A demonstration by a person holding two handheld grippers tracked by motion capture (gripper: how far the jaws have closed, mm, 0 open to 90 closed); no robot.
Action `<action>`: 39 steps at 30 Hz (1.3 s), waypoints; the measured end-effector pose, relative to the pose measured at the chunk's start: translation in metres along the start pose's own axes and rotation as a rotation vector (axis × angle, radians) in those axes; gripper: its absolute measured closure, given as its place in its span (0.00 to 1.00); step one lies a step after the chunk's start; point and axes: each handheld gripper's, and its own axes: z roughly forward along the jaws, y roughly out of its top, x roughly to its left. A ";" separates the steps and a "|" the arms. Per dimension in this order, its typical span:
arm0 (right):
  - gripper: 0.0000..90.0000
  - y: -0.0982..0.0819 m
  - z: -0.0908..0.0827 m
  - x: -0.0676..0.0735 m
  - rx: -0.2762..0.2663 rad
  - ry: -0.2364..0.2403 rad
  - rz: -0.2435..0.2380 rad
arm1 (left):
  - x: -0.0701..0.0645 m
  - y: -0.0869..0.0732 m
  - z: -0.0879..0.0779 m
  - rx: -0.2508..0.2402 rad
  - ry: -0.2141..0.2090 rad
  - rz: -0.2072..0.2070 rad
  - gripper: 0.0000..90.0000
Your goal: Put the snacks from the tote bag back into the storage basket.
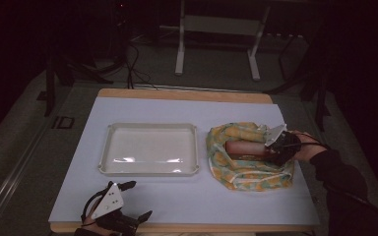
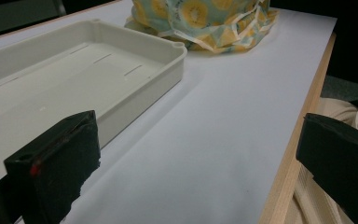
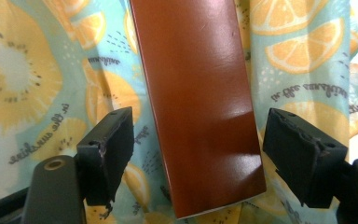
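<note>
High view shows us, at the lower left of the frame, the left gripper (image 1: 137,199) with its jaws spread wide over the pale blue table sheet (image 1: 187,196), and just above it the shallow white plastic tray (image 1: 149,149) at centre. Right of centre we find the crumpled fruit-print cloth bag (image 1: 248,173) cradling a glossy reddish-brown flat case (image 1: 244,148). In the right gripper view we see the right gripper (image 3: 198,156) with its jaws wide on either side of that case, not touching it.

White sheet (image 1: 192,199) over wooden table (image 1: 177,93); metal frame (image 1: 179,54) and cables (image 1: 136,69) on floor beyond.
</note>
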 end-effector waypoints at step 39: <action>0.48 0.005 -0.016 -0.008 0.063 0.109 -0.051 | 0.000 -0.001 0.002 0.005 -0.027 0.007 0.00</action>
